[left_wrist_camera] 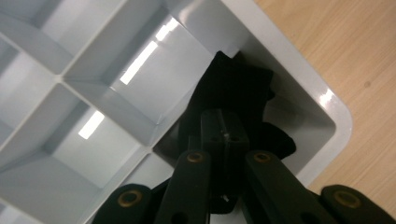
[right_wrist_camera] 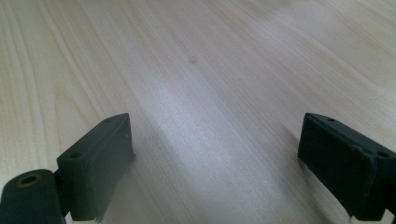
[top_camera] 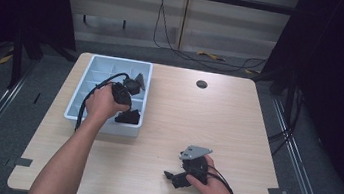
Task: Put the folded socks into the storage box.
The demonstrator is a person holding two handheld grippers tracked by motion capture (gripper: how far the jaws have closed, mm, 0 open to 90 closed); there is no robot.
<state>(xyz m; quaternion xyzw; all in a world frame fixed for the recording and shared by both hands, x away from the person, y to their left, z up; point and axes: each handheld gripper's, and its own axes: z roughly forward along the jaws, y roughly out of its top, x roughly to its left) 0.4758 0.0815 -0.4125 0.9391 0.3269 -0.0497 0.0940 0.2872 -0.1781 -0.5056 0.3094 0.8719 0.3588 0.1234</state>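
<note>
Cloth (left_wrist_camera: 238,93) sits beyond left claw (left_wrist_camera: 225,135) in tray (left_wrist_camera: 299,79) corner.

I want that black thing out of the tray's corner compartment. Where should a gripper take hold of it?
Probably from above, on the upper edge of the black thing: the tray walls box in its sides, so the open top is the way in. The left gripper is there, jaws together.

tray (top_camera: 94,64): table (top_camera: 237,125) left-rear | black item (left_wrist_camera: 233,88): tray's near-right corner compartment
</note>
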